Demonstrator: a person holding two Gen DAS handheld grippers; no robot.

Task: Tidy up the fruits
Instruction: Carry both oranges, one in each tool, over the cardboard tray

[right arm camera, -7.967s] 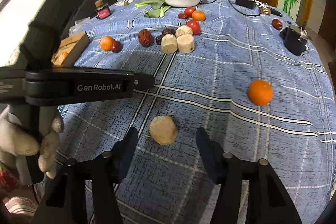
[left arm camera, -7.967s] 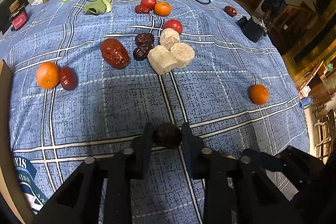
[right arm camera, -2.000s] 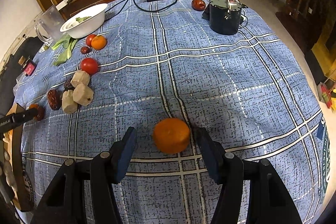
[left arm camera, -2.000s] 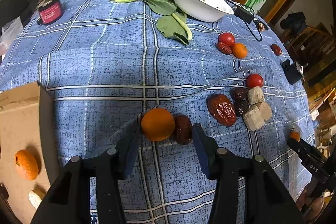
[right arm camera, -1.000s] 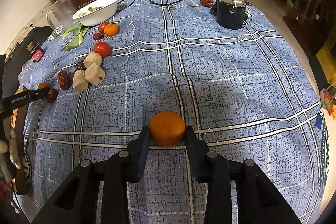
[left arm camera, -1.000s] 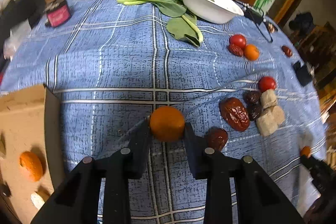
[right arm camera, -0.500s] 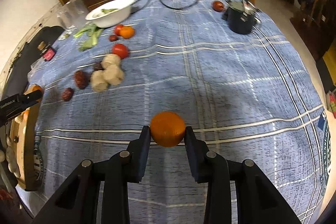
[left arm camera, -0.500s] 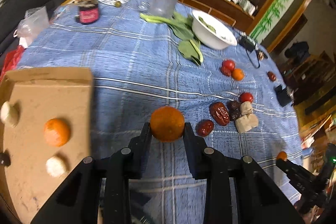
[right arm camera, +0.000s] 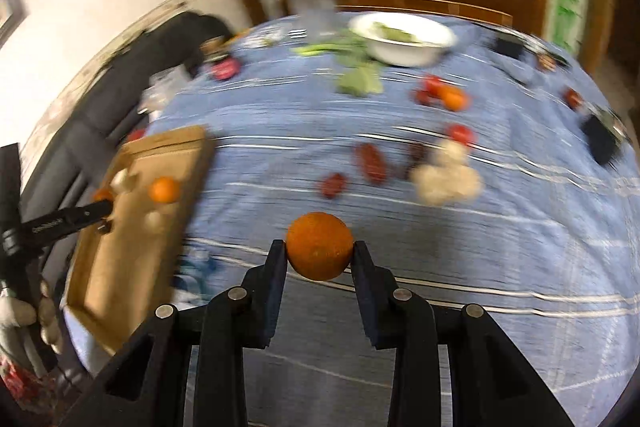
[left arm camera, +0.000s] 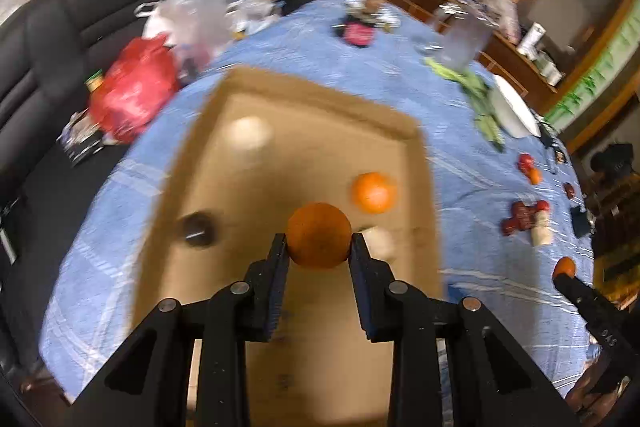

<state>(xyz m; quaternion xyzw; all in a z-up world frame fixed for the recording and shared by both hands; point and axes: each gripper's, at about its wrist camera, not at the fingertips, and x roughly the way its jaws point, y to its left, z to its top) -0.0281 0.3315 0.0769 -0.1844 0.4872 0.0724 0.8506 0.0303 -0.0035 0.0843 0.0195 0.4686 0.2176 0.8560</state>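
My left gripper [left arm camera: 319, 243] is shut on an orange [left arm camera: 319, 235] and hangs over the open cardboard box [left arm camera: 420, 143]. Inside the box lie another orange [left arm camera: 373, 192], a pale lump [left arm camera: 248, 134], a dark fruit [left arm camera: 198, 229] and a second pale lump [left arm camera: 380, 241]. My right gripper [right arm camera: 320, 253] is shut on a second orange [right arm camera: 319, 245] above the blue checked tablecloth [right arm camera: 280, 115]. In the right wrist view the box [right arm camera: 120, 259] sits at the left with the left gripper's finger [right arm camera: 60, 223] reaching over it. Red dates [right arm camera: 372, 157], pale lumps [right arm camera: 446, 179] and tomatoes [right arm camera: 460, 134] remain on the cloth.
A white bowl [right arm camera: 402, 37] with greens [right arm camera: 356, 79], a glass jug [right arm camera: 314, 7] and a small jar [right arm camera: 224, 69] stand at the far side. A black device [right arm camera: 602, 141] sits at the right. A black sofa [left arm camera: 60, 39] with a red bag [left arm camera: 134, 87] lies beside the table.
Both grippers swung left with their oranges held. The left one went from above the cloth to over the box. The right one moved toward the table's left half.
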